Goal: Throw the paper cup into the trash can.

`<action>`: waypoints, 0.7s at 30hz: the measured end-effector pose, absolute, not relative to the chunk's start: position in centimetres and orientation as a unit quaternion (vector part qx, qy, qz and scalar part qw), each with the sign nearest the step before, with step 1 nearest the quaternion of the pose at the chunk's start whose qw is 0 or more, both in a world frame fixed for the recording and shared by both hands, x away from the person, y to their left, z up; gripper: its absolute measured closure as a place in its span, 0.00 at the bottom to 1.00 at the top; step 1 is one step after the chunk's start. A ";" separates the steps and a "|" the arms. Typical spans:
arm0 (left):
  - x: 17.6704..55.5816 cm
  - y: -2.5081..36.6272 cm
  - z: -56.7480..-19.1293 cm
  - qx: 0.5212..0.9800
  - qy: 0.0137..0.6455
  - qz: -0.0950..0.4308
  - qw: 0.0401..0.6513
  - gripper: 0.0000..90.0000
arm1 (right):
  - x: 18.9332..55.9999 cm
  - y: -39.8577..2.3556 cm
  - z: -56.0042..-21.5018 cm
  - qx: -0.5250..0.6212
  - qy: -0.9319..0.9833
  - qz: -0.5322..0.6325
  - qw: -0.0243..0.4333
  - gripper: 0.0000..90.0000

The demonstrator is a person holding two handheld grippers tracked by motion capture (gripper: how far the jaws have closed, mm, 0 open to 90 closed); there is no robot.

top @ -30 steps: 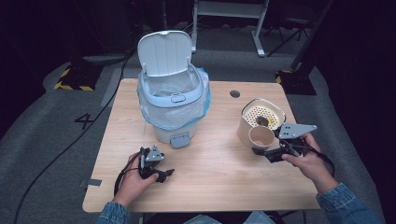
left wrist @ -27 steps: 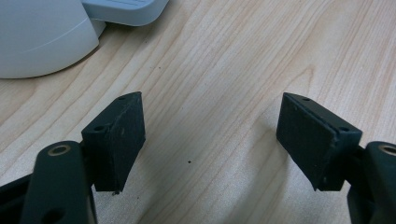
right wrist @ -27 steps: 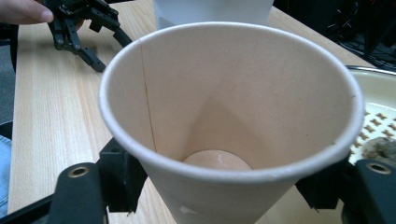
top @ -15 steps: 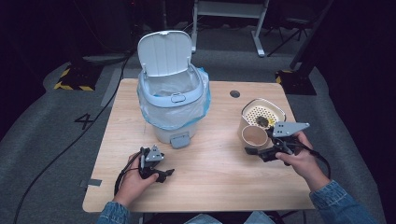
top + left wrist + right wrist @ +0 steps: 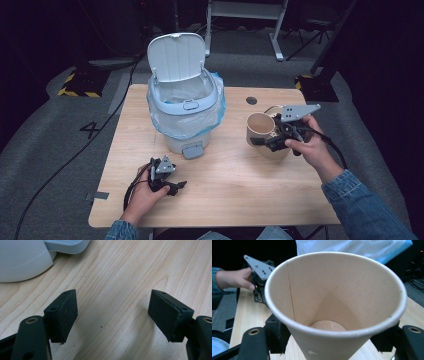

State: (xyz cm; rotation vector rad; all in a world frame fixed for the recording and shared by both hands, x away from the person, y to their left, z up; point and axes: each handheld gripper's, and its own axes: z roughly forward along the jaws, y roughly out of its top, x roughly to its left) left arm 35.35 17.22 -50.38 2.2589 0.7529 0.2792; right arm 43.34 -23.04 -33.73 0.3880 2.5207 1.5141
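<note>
Paper cup (image 5: 260, 129) is held off the table, tipped on its side with its mouth facing the bin; it sits between the jaws of the right gripper (image 5: 267, 141), which clamp its lower wall from both sides. In the right gripper view the cup (image 5: 337, 305) looks empty, brown base visible. Beige bowl (image 5: 278, 150) sits just behind and below the cup, partly hidden. Left gripper (image 5: 176, 187) rests on the wooden table (image 5: 235, 195) near the front edge, jaws wide apart, nothing between them. White pedal bin (image 5: 184, 107), lid raised, blue-edged liner, stands near the cup's mouth with bare tabletop between them.
</note>
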 end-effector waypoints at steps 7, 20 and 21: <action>35.4 17.2 -50.4 0.878 0.293 0.108 0.364 0.27 | 46.1 -22.0 -31.1 0.107 0.846 0.517 0.070 0.33; 35.4 17.2 -50.4 0.877 0.293 0.109 0.364 0.27 | 49.6 -19.9 -28.3 0.106 0.840 0.530 0.056 0.33; 35.4 17.2 -50.4 0.877 0.293 0.109 0.364 0.27 | 49.8 -19.6 -28.1 0.106 0.840 0.529 0.057 0.33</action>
